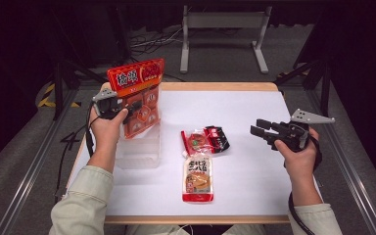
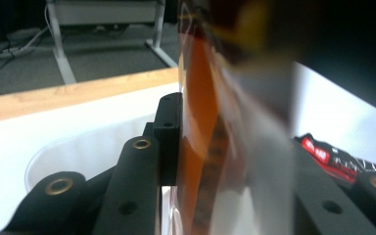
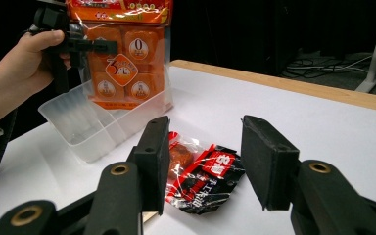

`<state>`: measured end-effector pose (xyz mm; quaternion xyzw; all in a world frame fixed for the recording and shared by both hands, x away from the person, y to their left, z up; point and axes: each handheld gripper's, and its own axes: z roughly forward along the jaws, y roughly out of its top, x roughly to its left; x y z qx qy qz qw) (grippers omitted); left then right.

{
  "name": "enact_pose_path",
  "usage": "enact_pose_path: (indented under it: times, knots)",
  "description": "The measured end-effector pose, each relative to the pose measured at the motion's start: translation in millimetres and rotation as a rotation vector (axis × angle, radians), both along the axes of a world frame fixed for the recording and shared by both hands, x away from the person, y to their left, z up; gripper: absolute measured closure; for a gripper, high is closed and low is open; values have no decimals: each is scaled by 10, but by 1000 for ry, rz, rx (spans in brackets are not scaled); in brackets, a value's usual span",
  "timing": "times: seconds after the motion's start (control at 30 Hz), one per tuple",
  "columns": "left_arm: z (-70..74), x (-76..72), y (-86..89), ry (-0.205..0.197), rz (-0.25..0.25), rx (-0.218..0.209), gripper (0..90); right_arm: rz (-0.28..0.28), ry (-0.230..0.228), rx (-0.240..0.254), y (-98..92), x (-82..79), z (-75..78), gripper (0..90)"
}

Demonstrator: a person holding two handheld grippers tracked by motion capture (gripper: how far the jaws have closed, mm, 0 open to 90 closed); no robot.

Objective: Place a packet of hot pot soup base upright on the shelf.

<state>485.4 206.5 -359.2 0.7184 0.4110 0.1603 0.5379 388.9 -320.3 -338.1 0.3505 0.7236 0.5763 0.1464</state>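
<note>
An orange multi-pack snack bag (image 1: 136, 93) hangs upright over a clear plastic bin (image 1: 139, 149) at the table's left, its lower edge inside the bin. My left gripper (image 1: 136, 111) is shut on the bag's middle from the left side. In the left gripper view the black pads (image 2: 169, 137) press the blurred orange film (image 2: 200, 122). My right gripper (image 1: 255, 128) hovers open at the right, pointing left toward a small red-and-black packet (image 1: 210, 139). In the right gripper view that packet (image 3: 200, 176) lies on the table beyond the open jaws, untouched.
A long red-and-white noodle packet (image 1: 198, 176) lies lengthwise just in front of the small packet. The white table top (image 1: 254, 186) has a wooden edge. A metal stand (image 1: 223, 29) and cables are on the floor behind the table.
</note>
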Motion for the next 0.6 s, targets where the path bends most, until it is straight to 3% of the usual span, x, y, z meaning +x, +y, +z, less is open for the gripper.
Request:
enact_pose_path:
  times: [0.2, 0.27, 0.33, 0.6]
  knots:
    - [-1, -28, 16, 41, -32, 19, 695, 2, 5, -4, 8, -4, -1, 550]
    - [-24, -33, 11, 112, -38, 107, 696, 2, 5, -4, 10, -3, -3, 550]
    - [-27, -54, 20, 123, -41, 132, 699, 2, 7, -3, 13, -1, -6, 549]
    - [-100, -75, 133, 165, -63, 94, 698, 7, 17, -10, 42, 16, -30, 547]
